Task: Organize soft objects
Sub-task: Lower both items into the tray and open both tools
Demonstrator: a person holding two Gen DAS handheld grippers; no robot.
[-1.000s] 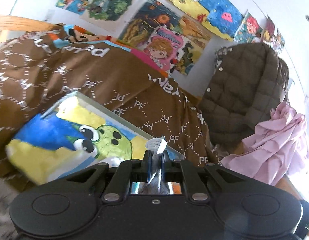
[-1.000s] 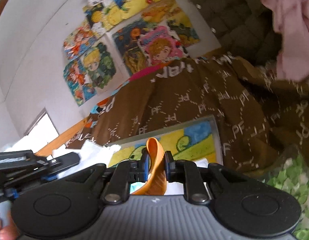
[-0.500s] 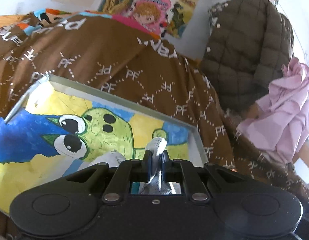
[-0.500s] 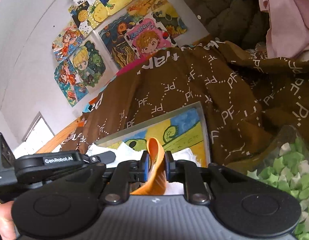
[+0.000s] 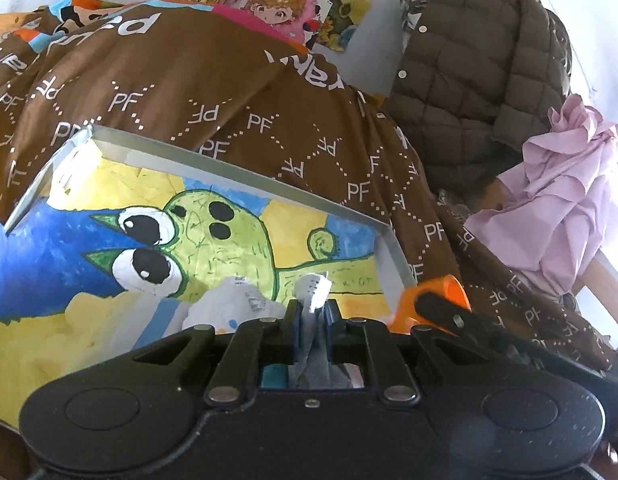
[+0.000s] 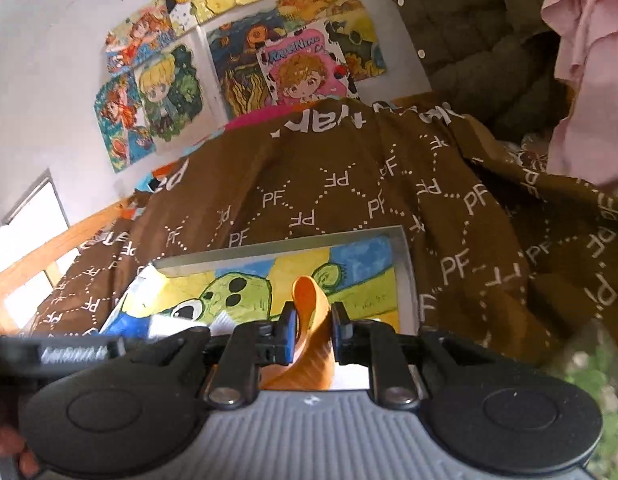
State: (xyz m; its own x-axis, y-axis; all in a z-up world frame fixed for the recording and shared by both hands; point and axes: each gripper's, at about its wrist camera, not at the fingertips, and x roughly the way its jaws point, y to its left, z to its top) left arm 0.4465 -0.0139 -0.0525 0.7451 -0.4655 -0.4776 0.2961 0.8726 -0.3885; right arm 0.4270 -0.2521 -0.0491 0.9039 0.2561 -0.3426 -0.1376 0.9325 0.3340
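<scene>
**Two grippers over a painted tray on a brown-covered bed**

A white wall (image 6: 61, 60) closed the room behind, hung with at least six bright cartoon posters (image 6: 305, 68). Below it one brown blanket (image 5: 213, 80), printed with white "PF" letters and dotted diamonds, covered the whole surface. One quilted olive jacket (image 5: 473, 60) rose at the right, with one crumpled pink cloth (image 5: 561, 208) beside it. A wooden rail (image 6: 37, 252) ran along the left edge.

One shallow grey-rimmed tray (image 5: 245, 168) lay on the blanket, its floor painted with a green big-eyed creature on blue and yellow.

There were two grippers. The left gripper (image 5: 312, 320) had a strip of white-grey printed cloth (image 5: 315, 288) between its jaws, which stood narrow and were opening; more white cloth (image 5: 233, 304) lay crumpled on the tray just beside it. The right gripper (image 6: 312, 332) had one curled orange strip (image 6: 309, 312) between its jaws, also narrow and opening, over the tray's near right corner.
</scene>
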